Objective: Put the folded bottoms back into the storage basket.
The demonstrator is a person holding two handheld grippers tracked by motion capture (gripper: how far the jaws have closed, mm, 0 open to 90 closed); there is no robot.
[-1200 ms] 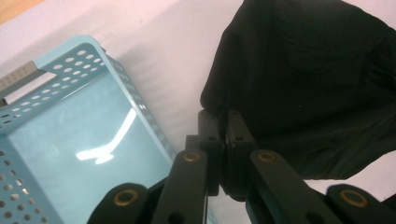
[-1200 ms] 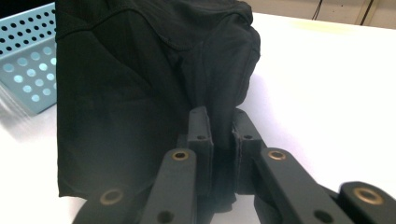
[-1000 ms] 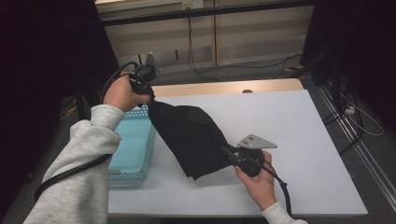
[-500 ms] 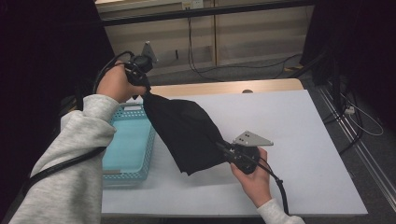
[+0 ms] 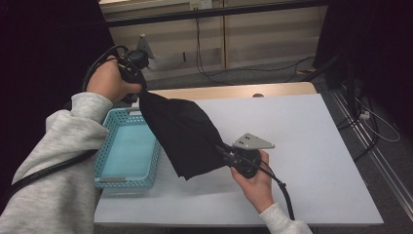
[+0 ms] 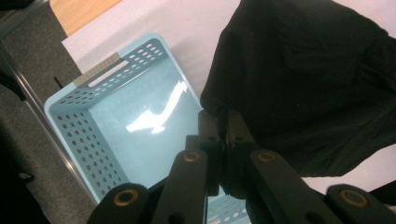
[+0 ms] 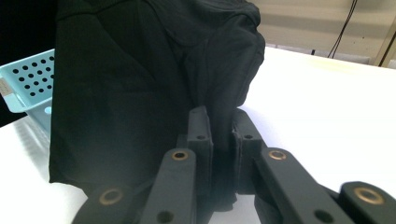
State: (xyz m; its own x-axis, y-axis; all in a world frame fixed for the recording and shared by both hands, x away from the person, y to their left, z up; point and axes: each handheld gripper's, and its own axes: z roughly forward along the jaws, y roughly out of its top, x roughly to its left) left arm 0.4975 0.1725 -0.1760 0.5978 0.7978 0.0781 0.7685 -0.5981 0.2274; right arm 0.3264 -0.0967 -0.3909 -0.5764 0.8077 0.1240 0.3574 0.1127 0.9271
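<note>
Hanging black cloth (image 5: 182, 134) overlapping basket (image 5: 113, 168) rim

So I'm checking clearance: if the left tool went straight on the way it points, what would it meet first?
Probably the blue basket. The left tool, shut on the black cloth, points down over the basket's open inside, with the cloth hanging alongside. Depth is hard to judge.
</note>
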